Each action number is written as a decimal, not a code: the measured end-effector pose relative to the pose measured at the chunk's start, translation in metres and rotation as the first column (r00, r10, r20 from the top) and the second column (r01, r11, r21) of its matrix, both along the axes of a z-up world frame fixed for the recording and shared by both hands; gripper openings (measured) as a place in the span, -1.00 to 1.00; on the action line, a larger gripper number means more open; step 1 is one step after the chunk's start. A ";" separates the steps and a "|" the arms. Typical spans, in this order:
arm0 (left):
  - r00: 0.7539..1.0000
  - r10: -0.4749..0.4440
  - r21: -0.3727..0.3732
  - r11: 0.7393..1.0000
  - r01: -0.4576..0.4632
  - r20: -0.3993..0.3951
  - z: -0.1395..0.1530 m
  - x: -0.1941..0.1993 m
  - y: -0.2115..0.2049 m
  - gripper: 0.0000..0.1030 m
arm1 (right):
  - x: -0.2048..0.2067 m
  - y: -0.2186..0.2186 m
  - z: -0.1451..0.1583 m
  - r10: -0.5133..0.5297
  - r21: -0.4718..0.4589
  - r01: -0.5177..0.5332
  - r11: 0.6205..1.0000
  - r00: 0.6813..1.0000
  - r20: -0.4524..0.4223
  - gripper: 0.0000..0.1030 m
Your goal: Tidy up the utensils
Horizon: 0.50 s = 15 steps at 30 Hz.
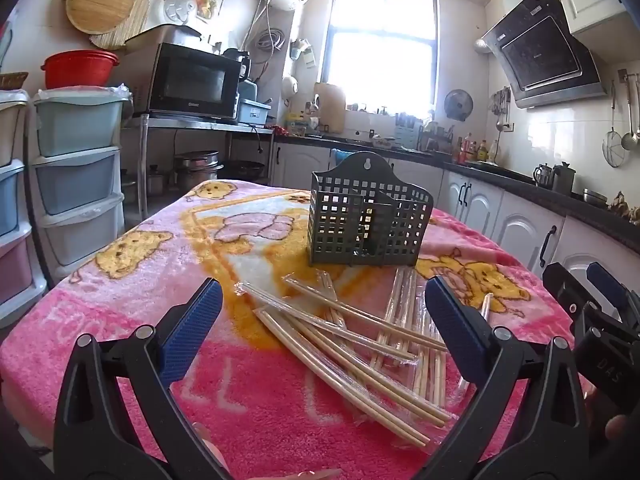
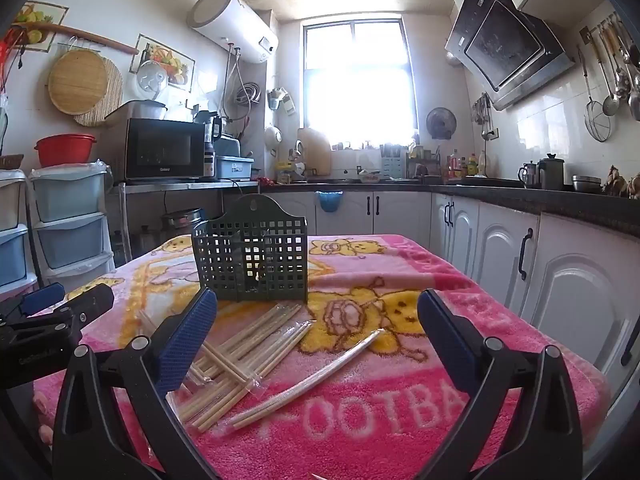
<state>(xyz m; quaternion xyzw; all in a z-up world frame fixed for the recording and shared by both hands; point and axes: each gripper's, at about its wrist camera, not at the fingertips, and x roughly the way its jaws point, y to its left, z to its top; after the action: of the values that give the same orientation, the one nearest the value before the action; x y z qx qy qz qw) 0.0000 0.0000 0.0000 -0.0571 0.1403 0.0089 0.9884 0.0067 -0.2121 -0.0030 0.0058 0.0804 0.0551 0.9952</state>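
In a sunlit kitchen, the left hand-held gripper (image 1: 324, 300) and the right hand-held gripper (image 2: 318, 312) hover over a desk draped in a pink cartoon blanket (image 1: 120, 320), both with jaws spread wide apart and nothing between the pads. The chopsticks (image 1: 352, 344), most in clear wrappers, lie in a loose crossed heap on the blanket, just short of the dark green slotted holder (image 1: 366, 216), which stands upright at 12 o'clock from the heap. The left wrist view alone shows the heap fanning in two bunches and the right tool poking in at 3 o'clock; the right wrist view alone shows one wrapped pair (image 2: 312, 380) lying apart from the heap toward 4 o'clock, the word FOOTBA woven near the blanket's front edge, and the left tool entering at 9 o'clock. The holder sits well in from the far edge. Bare blanket lies open to the left of the heap in the left view and to the right of it in the right view, where the desk's right edge runs near the white cabinets (image 2: 500, 248).
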 end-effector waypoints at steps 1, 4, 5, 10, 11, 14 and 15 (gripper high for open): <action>1.000 -0.002 0.000 1.000 0.002 0.001 0.000 0.000 0.000 0.82 | 0.000 0.000 0.000 0.000 0.001 0.000 1.000 1.000 0.002 0.89; 1.000 0.001 -0.002 1.000 -0.001 -0.001 0.000 0.000 0.000 0.82 | 0.000 -0.001 0.001 -0.002 0.003 0.002 1.000 1.000 0.003 0.89; 1.000 0.001 -0.002 1.000 -0.001 -0.001 0.000 0.000 0.000 0.82 | 0.000 -0.001 0.001 -0.002 0.004 0.002 1.000 1.000 0.003 0.89; 1.000 0.001 -0.004 1.000 -0.001 0.000 0.000 0.000 0.000 0.82 | 0.000 0.000 0.001 -0.002 0.004 0.002 1.000 1.000 0.003 0.89; 1.000 0.002 -0.003 1.000 -0.002 -0.001 0.000 0.000 0.000 0.82 | 0.000 0.000 0.001 -0.001 0.003 0.001 1.000 1.000 0.003 0.89; 1.000 0.000 -0.003 1.000 0.000 -0.003 0.000 0.000 0.000 0.82 | 0.000 0.000 0.001 0.000 0.005 -0.001 1.000 1.000 0.003 0.89; 1.000 0.000 -0.004 1.000 0.000 -0.003 0.000 0.000 -0.001 0.82 | 0.000 0.000 0.001 -0.001 0.005 0.001 1.000 1.000 0.003 0.89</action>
<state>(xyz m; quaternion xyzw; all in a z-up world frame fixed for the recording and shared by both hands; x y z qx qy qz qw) -0.0003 -0.0007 0.0001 -0.0588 0.1421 0.0086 0.9881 0.0063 -0.2124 -0.0021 0.0081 0.0786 0.0550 0.9954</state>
